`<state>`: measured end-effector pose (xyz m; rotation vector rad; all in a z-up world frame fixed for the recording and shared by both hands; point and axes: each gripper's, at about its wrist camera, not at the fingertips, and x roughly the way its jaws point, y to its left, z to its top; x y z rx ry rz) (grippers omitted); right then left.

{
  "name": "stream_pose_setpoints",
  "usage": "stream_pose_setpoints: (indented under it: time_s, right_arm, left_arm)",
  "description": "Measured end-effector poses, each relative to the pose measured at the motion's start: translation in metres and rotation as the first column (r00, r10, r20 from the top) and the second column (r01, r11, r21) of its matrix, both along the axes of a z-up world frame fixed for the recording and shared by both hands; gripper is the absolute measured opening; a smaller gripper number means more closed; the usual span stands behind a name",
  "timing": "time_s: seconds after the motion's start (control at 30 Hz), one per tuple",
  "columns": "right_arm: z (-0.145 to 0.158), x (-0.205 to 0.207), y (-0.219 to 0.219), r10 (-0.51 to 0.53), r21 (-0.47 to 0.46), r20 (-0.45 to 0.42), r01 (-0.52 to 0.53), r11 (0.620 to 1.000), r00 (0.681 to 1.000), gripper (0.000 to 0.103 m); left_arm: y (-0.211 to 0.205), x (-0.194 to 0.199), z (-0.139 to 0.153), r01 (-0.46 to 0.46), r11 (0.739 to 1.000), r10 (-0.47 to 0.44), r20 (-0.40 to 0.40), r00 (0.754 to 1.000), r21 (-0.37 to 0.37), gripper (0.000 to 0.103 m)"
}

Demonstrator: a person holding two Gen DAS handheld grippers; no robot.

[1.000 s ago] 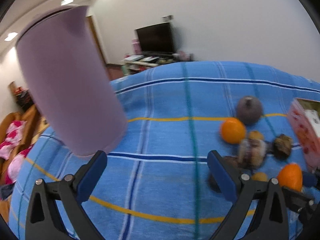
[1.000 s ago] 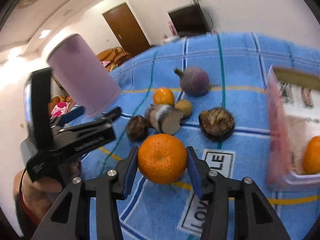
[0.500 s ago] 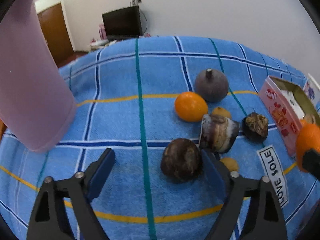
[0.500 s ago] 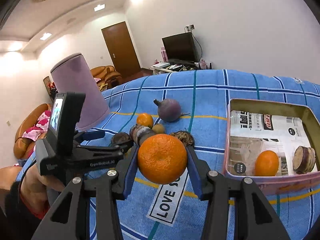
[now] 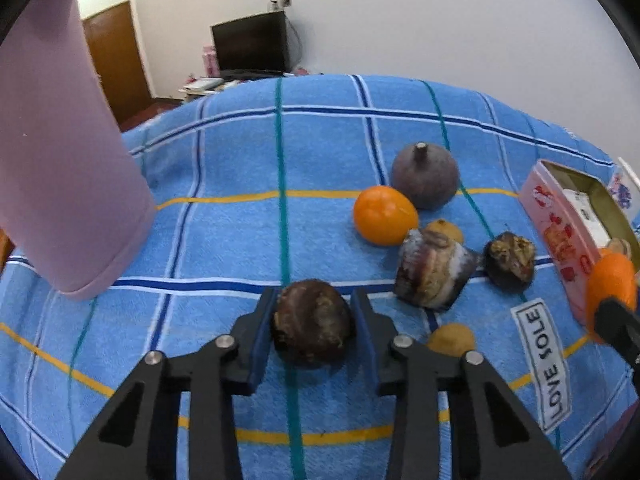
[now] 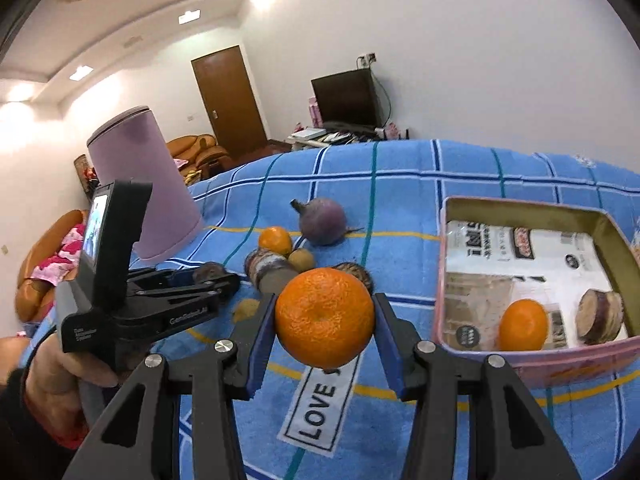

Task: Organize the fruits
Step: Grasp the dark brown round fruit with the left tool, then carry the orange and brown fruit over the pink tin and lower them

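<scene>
My left gripper is shut on a dark brown round fruit resting on the blue checked cloth. My right gripper is shut on an orange and holds it above the cloth, left of the pink tin box. The box holds another orange and a cut brown piece. On the cloth lie an orange, a purple round fruit, a striped cut root, a dark husky fruit and two small tan fruits.
A tall lilac cylinder stands on the cloth at the left. A "LOVE SOLE" label is sewn on the cloth near the box. A TV and door are far behind.
My left gripper moved forward onto the dark brown fruit and shut on it. My right gripper lifted the orange and carried it towards the box.
</scene>
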<state>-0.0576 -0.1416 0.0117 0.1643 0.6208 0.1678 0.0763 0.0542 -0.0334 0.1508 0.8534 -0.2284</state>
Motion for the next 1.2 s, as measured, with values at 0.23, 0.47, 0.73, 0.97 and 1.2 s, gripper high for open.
stream_pose_setpoints:
  time_s: [0.23,0.47,0.73,0.97,1.2]
  right_arm:
    - [0.009,-0.007,-0.005,-0.042,-0.030,0.068,0.044,0.999,0.997,0.049]
    - [0.020,-0.011,-0.014,-0.089,-0.072,0.126,0.098,0.993,0.988,0.049]
    - [0.030,-0.021,-0.037,-0.113,-0.136,0.188,0.140,0.981,0.976,0.049]
    - [0.030,-0.029,-0.082,-0.178,-0.135,0.191,0.205,0.969,0.965,0.049]
    - [0.033,-0.037,-0.122,-0.235,-0.130,0.205,0.264,0.956,0.950,0.049]
  left_arm:
    - [-0.001,-0.018,0.022,-0.048,0.999,0.052,0.166,0.985,-0.023,0.040]
    - [-0.011,-0.025,0.038,-0.033,0.998,0.047,0.290,0.956,-0.053,0.040]
    - [-0.029,-0.039,0.040,-0.001,0.998,0.023,0.315,0.949,-0.067,0.040]
    - [-0.045,-0.052,0.043,-0.008,0.997,0.033,0.335,0.942,-0.077,0.040]
    - [-0.068,-0.064,0.047,0.018,0.996,0.013,0.330,0.944,-0.091,0.040]
